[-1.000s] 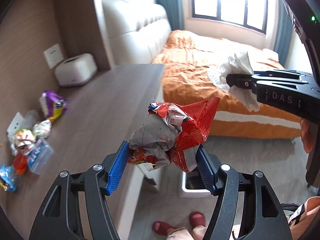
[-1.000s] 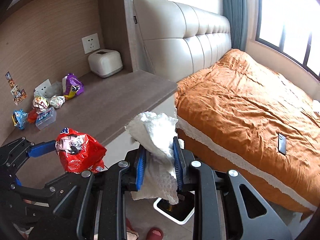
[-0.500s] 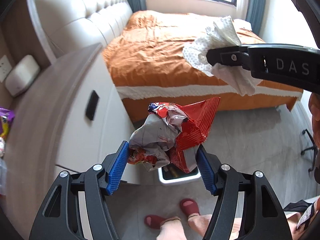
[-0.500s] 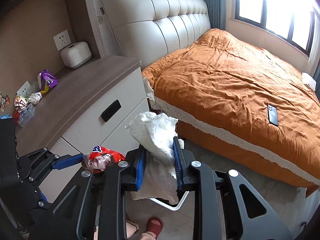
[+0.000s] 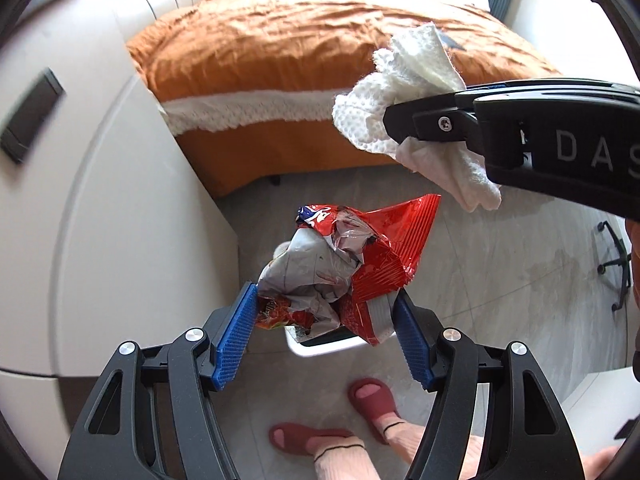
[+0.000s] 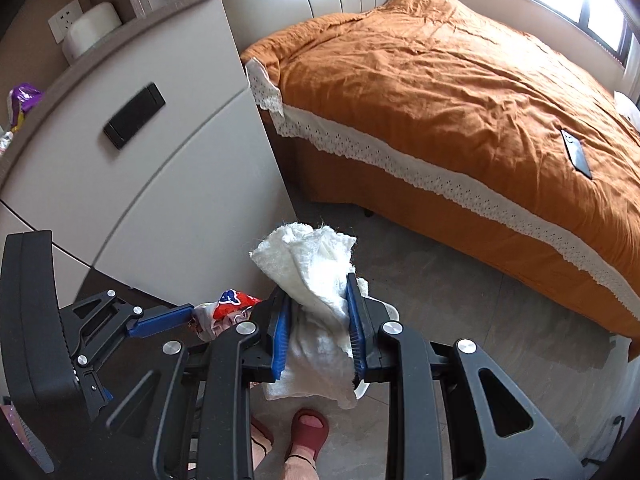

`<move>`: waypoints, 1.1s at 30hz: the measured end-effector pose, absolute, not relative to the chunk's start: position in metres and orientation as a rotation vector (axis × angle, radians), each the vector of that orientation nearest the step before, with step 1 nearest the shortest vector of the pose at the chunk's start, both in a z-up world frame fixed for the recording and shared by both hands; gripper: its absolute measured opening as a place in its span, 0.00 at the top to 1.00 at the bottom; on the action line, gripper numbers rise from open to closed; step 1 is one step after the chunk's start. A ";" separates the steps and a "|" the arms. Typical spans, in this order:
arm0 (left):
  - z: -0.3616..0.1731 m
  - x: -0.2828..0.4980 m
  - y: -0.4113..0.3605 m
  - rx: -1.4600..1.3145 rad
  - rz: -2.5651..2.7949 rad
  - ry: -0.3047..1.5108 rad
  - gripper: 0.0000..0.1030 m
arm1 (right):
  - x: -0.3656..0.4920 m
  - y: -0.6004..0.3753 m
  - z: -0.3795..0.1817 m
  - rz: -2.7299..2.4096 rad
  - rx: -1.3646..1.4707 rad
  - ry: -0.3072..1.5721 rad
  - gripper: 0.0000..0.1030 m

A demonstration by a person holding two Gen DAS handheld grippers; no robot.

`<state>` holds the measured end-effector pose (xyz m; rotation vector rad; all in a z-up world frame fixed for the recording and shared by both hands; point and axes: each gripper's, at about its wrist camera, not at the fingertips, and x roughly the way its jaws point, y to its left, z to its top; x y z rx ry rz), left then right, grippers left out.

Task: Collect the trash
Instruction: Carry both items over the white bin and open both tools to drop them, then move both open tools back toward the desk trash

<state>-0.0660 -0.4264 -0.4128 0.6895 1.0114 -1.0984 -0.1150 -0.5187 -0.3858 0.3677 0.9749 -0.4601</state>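
My left gripper (image 5: 324,300) holds a crumpled red and silver snack wrapper (image 5: 360,256) between its blue pads. Its jaws are opening slightly, and the wrapper still touches both pads. Directly below it on the floor stands a white trash bin (image 5: 320,346), mostly hidden by the wrapper. My right gripper (image 6: 316,292) is shut on a crumpled white tissue (image 6: 312,252), just right of the left one and above the bin's rim (image 6: 386,310). In the right wrist view the left gripper (image 6: 192,316) and the wrapper (image 6: 230,302) sit low on the left.
A white drawer cabinet (image 6: 140,160) stands close on the left, with a purple wrapper (image 6: 24,100) and a tissue box (image 6: 92,28) on top. An orange bed (image 6: 440,80) with a phone (image 6: 576,154) lies ahead. A person's feet in red slippers (image 5: 372,400) stand beside the bin.
Both grippers have come down from cabinet-top height toward the floor and tipped downward. The bin now lies right under the wrapper. Each still carries its item.
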 end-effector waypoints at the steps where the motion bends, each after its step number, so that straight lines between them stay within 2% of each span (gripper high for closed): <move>1: -0.423 -0.066 -0.429 0.691 -1.102 1.017 0.34 | -0.112 -0.523 -0.402 -0.457 0.374 0.981 0.70; 2: -0.440 -0.064 -0.433 0.692 -1.113 1.028 0.27 | -0.111 -0.526 -0.413 -0.448 0.381 0.988 0.63; 3: -0.448 -0.063 -0.436 0.679 -1.117 1.042 0.12 | -0.109 -0.528 -0.426 -0.445 0.380 1.011 0.35; 4: -0.457 -0.061 -0.438 0.662 -1.113 1.062 0.07 | -0.109 -0.532 -0.438 -0.455 0.374 1.017 0.12; 6: -0.473 -0.057 -0.441 0.652 -1.105 1.089 0.06 | -0.114 -0.538 -0.450 -0.471 0.373 1.008 0.05; 12: -0.480 -0.061 -0.440 0.657 -1.081 1.089 0.05 | -0.123 -0.548 -0.466 -0.484 0.389 1.040 0.05; 19: -0.450 -0.064 -0.439 0.655 -1.071 1.065 0.05 | -0.125 -0.545 -0.442 -0.480 0.393 0.999 0.04; 27: -0.382 -0.060 -0.422 0.586 -1.019 1.020 0.05 | -0.133 -0.528 -0.381 -0.464 0.376 0.935 0.05; 33: -0.318 -0.059 -0.398 0.526 -0.951 0.951 0.05 | -0.138 -0.504 -0.314 -0.447 0.323 0.839 0.05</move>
